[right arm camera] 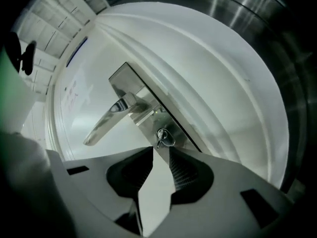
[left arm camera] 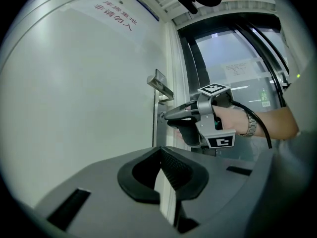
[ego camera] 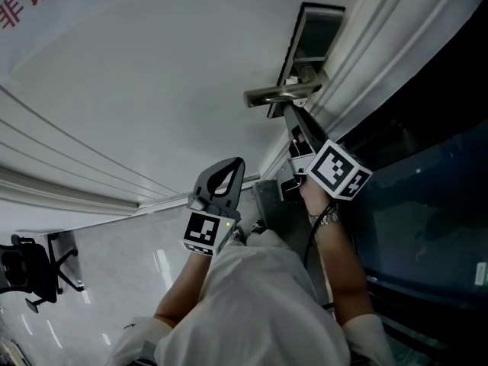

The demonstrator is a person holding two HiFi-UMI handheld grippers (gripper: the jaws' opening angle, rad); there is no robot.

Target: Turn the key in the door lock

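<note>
Looks like the grab-the-key step: right claw (right arm camera: 161, 148) open, tips just short of the key (right arm camera: 167, 141) stuck in the lock (right arm camera: 161, 133) under the door handle (right arm camera: 106, 123) at frame middle; left claw (left arm camera: 161, 148) shut, empty, held back; next, pinch key and roll.

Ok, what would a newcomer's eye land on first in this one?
The right gripper, jaws apart, sits just short of the key in the lock plate, below the metal lever handle on the white door. The left gripper hangs back lower down, shut and empty.
</note>
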